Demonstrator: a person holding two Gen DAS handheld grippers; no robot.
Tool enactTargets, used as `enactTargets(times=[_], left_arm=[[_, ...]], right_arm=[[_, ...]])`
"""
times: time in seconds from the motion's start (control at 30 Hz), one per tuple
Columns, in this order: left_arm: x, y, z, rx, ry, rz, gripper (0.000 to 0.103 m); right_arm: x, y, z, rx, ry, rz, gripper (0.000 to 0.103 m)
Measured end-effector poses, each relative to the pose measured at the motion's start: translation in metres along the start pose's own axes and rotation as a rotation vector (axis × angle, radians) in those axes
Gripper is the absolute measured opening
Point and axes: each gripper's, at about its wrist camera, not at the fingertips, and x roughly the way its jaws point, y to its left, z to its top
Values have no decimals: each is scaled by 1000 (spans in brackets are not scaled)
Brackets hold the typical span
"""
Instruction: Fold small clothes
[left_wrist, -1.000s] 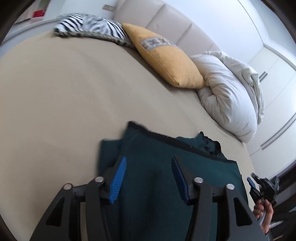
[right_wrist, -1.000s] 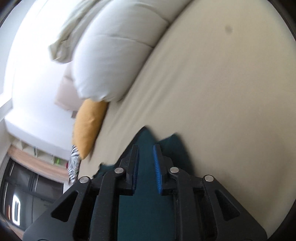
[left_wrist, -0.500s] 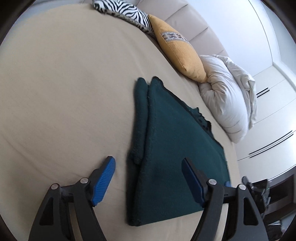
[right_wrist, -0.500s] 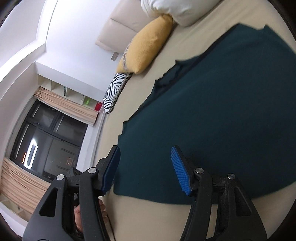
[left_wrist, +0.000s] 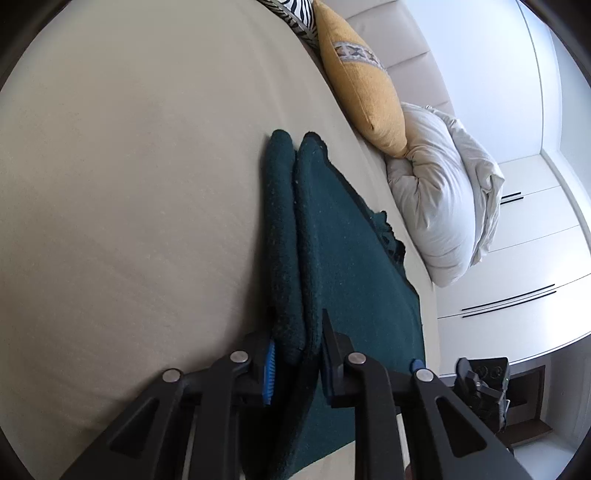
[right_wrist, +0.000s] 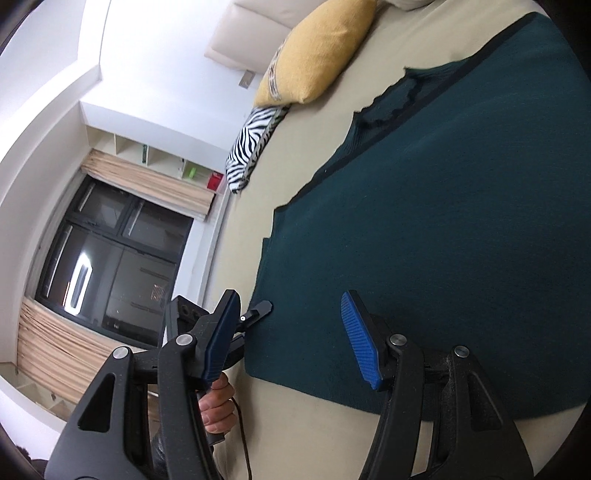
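The garment (left_wrist: 343, 258), a dark green knit, lies flat on the bed (left_wrist: 129, 184), short of the yellow cushion (left_wrist: 360, 88) and the white duvet (left_wrist: 439, 199) at the head end. Its left edge is doubled into a thick roll of two layers.

Step in hand, as judged: taking hold of that folded left edge for the next fold across the body of the garment. The left tool (left_wrist: 295, 354) has just been closing, and its jaws now pinch the near end of the roll; the cloth sits between the pads and bunches there, so the grip looks made. The right tool (right_wrist: 291, 332) hangs over the near hem with its jaws apart and nothing between them; the blue pads (right_wrist: 360, 339) stand clear above the cloth.

The next move calls for the right tool to drop and clamp the hem, so both corners lift together; a one-sided lift would likely skew the fold.

Pose: both tools point forward and down toward the cushion end. In the right view a hand (right_wrist: 218, 406) grips the left tool's handle beside the garment's near corner.
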Motion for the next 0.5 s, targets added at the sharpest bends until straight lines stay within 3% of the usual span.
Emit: enactTargets(times=[0.17,0.23,0.37,0.5], left_arm=[[1,-10,-2,57,-13,47,19],[0,-19,-1,89,-18,70,18],[0,-49,-1,155,-26,83,17],[6,-100,-9,244,-19,71,17]], right_arm=[[40,-4,9,-13,78,-57,55],[60,-16,8,-29,123,-137,45],[55,-29,9,3,105,-67,41],[24,-35,19,71,60,-8,45]])
